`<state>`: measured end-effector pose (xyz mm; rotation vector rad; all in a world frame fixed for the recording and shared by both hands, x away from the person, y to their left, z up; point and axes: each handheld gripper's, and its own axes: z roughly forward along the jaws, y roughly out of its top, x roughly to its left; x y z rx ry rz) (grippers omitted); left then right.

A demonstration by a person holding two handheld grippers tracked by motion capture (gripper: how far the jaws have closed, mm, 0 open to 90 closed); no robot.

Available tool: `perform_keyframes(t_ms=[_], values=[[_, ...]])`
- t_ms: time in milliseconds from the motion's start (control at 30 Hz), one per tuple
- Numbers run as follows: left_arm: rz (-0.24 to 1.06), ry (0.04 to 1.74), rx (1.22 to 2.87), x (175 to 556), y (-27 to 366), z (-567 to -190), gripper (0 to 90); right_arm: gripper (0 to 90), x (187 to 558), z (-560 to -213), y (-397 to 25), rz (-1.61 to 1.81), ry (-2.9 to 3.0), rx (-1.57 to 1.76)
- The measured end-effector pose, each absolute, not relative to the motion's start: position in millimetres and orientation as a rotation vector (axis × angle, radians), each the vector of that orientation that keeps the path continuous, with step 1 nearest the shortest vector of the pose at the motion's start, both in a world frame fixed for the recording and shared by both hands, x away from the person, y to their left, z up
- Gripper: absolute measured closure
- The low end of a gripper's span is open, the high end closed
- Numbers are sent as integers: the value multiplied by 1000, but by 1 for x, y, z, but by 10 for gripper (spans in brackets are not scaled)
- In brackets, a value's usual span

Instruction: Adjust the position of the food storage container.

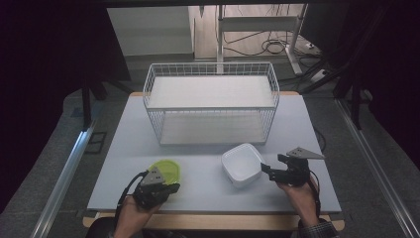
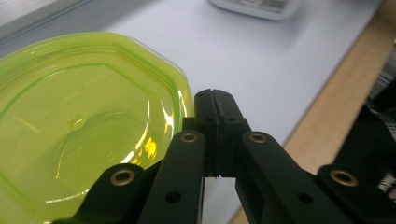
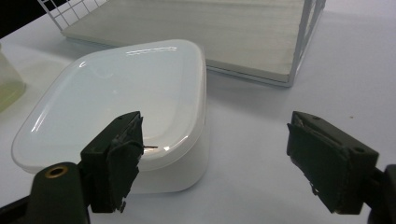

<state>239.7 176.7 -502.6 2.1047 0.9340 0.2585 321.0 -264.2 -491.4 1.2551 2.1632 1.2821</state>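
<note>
A translucent green bowl [image 1: 167, 170] sits at the table's front left. My left gripper [image 1: 171, 188] rests just in front of it. In the left gripper view its jaws are pressed together [image 2: 215, 100] with nothing seen between them, right beside the green bowl's rim [image 2: 84, 121]. A white square bowl [image 1: 242, 164] stands front right of centre. My right gripper [image 1: 271, 171] is at its right side, open. In the right gripper view [image 3: 215, 135] one jaw is in front of the white bowl's near corner [image 3: 126, 88] and the other stands over bare table.
A white wire rack [image 1: 211, 102] with two shelf boards stands at the back middle of the grey table [image 1: 124, 148]; its corner [image 3: 299, 42] shows behind the white bowl. The table's wooden front edge [image 2: 336, 116] runs close to my left gripper.
</note>
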Motion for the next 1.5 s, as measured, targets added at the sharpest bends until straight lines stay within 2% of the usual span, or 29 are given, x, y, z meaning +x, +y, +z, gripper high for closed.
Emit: perform_keyframes(t_ms=[900,1067,1200,1500], values=[[376,1102,2006,281,242,-509,899,264,321,-490,-263,1300,2184,1253],[390,1088,1986,279,242,-508,898,286,321,-490,-263,1300,2188,1249],[395,1025,1985,275,229,-504,898,410,321,-487,-264,1296,2189,1239],[333,946,2019,275,198,-509,889,825,329,-479,-269,1231,2222,1211]])
